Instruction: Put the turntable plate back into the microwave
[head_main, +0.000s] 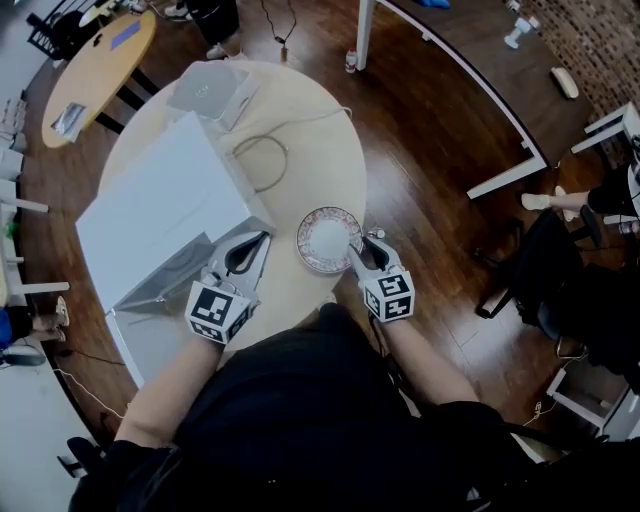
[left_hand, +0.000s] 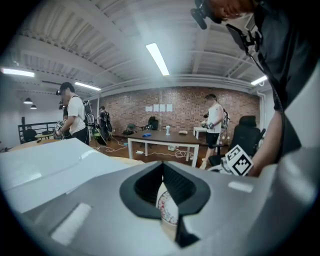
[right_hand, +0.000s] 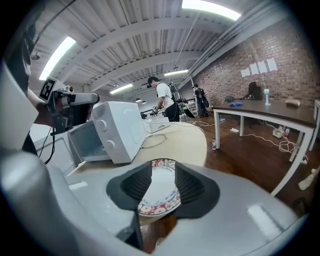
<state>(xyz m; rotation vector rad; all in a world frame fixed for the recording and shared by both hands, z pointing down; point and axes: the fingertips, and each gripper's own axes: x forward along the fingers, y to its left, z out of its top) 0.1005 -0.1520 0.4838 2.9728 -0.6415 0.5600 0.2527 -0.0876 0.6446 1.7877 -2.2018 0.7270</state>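
Note:
The plate (head_main: 328, 240), white with a red patterned rim, lies flat on the round beige table (head_main: 330, 150), just right of the white microwave (head_main: 160, 200). The microwave's door (head_main: 165, 275) hangs open toward me, and its cavity (right_hand: 87, 142) shows in the right gripper view. My right gripper (head_main: 365, 245) is open at the plate's right edge; the plate (right_hand: 160, 192) shows between its spread jaws, which do not press on it. My left gripper (head_main: 262, 240) is shut and empty, by the microwave's front corner, left of the plate (left_hand: 167, 207).
A looped cable (head_main: 262, 160) lies on the table behind the plate, and a flat grey box (head_main: 210, 90) sits past the microwave. A dark office chair (head_main: 570, 270) stands to the right. A long white-legged desk (head_main: 470, 70) and people are farther off.

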